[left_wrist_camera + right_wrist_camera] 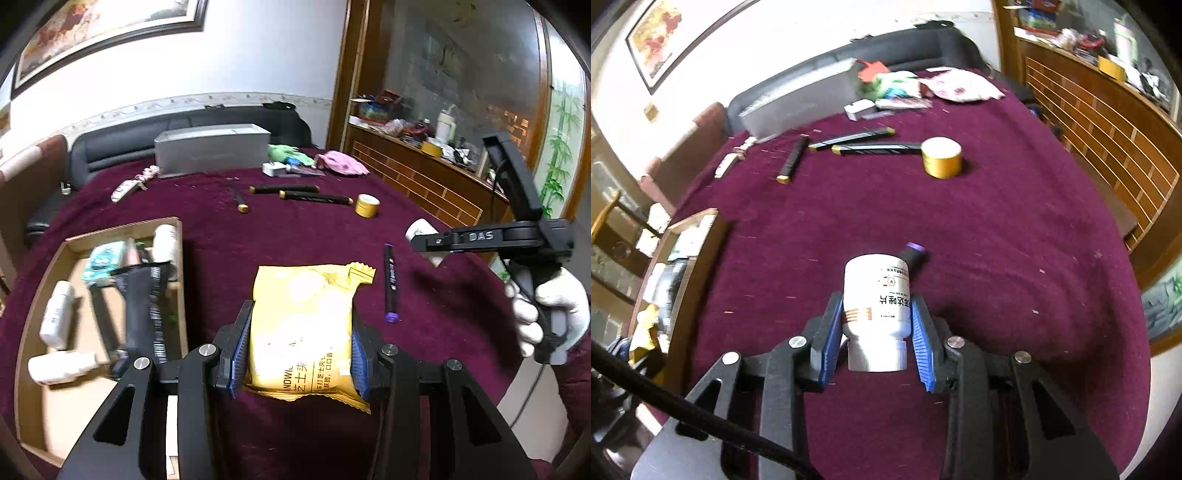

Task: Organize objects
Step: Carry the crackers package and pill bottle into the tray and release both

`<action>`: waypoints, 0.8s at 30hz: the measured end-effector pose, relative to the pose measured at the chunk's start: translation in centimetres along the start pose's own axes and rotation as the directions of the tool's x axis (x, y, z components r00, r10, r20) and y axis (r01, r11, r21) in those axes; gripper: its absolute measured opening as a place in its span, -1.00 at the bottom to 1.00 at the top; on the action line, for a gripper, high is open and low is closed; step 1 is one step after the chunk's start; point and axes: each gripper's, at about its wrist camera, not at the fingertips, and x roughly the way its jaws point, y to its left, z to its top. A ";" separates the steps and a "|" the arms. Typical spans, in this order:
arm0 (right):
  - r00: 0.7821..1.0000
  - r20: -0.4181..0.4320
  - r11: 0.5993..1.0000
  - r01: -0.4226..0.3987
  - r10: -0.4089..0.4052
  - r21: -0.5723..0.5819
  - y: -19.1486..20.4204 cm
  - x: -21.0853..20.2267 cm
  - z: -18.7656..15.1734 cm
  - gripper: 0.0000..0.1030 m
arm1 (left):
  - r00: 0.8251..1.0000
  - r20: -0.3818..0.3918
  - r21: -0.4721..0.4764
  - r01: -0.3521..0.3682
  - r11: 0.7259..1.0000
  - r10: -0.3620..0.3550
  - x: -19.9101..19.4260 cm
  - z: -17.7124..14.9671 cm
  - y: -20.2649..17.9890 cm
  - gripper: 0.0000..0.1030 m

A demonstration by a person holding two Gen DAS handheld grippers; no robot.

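My left gripper [297, 347] is shut on a yellow snack packet [301, 325], its blue pads pressing both sides just above the maroon tablecloth. To its left lies a shallow cardboard box [35, 343] with white bottles [57, 314], a black tube [146, 306] and a teal packet [99, 260] in it. My right gripper [877, 325] is shut on a white pill bottle [875, 299], cap toward the camera. In the left wrist view that right gripper [424, 240] hangs at the right in a white-gloved hand [554, 314], with the pill bottle [417, 229] in it. A purple-capped marker [390, 282] lies between the two grippers.
Farther back on the cloth lie a yellow tape roll [941, 157], three black-and-gold pens [875, 148], a grey box [210, 147], a white charger [274, 169] and pink and green cloths [343, 162]. A wooden cabinet [424, 177] borders the table's right side.
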 end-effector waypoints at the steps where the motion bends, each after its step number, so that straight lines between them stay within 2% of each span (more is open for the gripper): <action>1: 1.000 0.001 1.000 -0.016 0.016 -0.009 0.6 -0.1 0.1 -0.37 | 1.000 0.005 -0.004 -0.012 1.000 0.012 -0.3 0.1 0.3 -0.23; 11: 0.983 -0.051 0.976 -0.183 0.178 -0.120 9.9 0.5 1.3 -0.37 | 0.985 0.044 -0.105 -0.162 0.981 0.168 -4.6 -1.4 6.7 -0.23; 14: 0.966 -0.099 0.956 -0.252 0.240 -0.149 13.4 1.7 1.2 -0.37 | 0.976 0.028 -0.156 -0.208 0.966 0.215 -5.5 -2.7 9.4 -0.23; 19: 0.941 -0.168 0.923 -0.325 0.294 -0.205 18.6 3.5 0.3 -0.37 | 0.964 -0.018 -0.216 -0.262 0.941 0.264 -5.9 -4.8 12.6 -0.23; 24: 0.918 -0.237 0.893 -0.374 0.318 -0.250 23.0 5.5 -1.3 -0.36 | 0.953 -0.054 -0.220 -0.302 0.928 0.297 -5.5 -6.3 13.8 -0.23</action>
